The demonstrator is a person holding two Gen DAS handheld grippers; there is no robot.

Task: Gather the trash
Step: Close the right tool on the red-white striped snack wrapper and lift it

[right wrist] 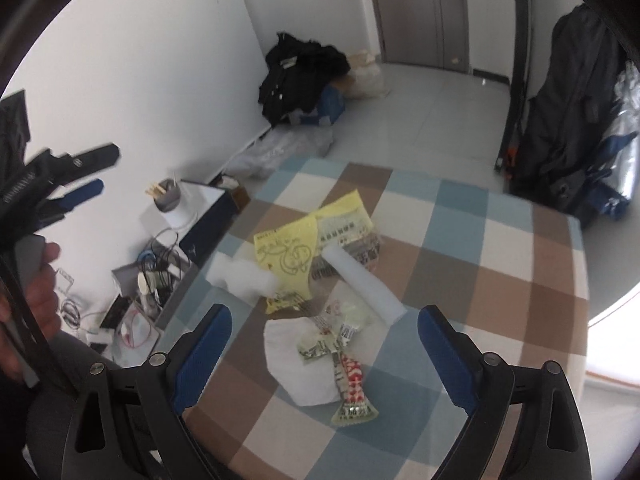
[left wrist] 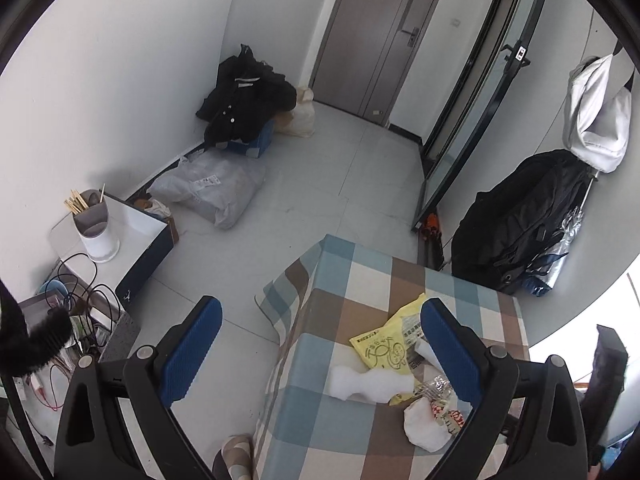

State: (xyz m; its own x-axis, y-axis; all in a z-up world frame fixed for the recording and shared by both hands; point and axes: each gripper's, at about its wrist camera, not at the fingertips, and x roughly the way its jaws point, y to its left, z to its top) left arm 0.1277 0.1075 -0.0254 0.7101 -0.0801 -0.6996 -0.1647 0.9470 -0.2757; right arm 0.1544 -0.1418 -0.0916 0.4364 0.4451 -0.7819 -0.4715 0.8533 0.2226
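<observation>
A pile of trash lies on the checked tablecloth [right wrist: 460, 248]: a yellow bag [right wrist: 288, 256], a white foam lump [right wrist: 244, 280], a white foam tube [right wrist: 364, 284], a crumpled white napkin [right wrist: 300, 364] and a red-and-white wrapper [right wrist: 352, 384]. My right gripper [right wrist: 324, 352] hovers open above the napkin and wrapper, touching nothing. My left gripper [left wrist: 320, 344] is open over the table's left edge, with the yellow bag [left wrist: 392, 344], foam lump [left wrist: 368, 384] and napkin [left wrist: 424, 424] by its right finger. In the right wrist view the left gripper [right wrist: 106, 170] shows at far left, held by a hand [right wrist: 40, 292].
On the floor to the left are a white box [left wrist: 136, 232] with a cup of chopsticks [left wrist: 94, 224], tangled cables [left wrist: 80, 292], a grey plastic bag [left wrist: 212, 188] and a black coat [left wrist: 248, 96] over a blue box. A black bag [left wrist: 520, 216] leans at right, near a door [left wrist: 384, 32].
</observation>
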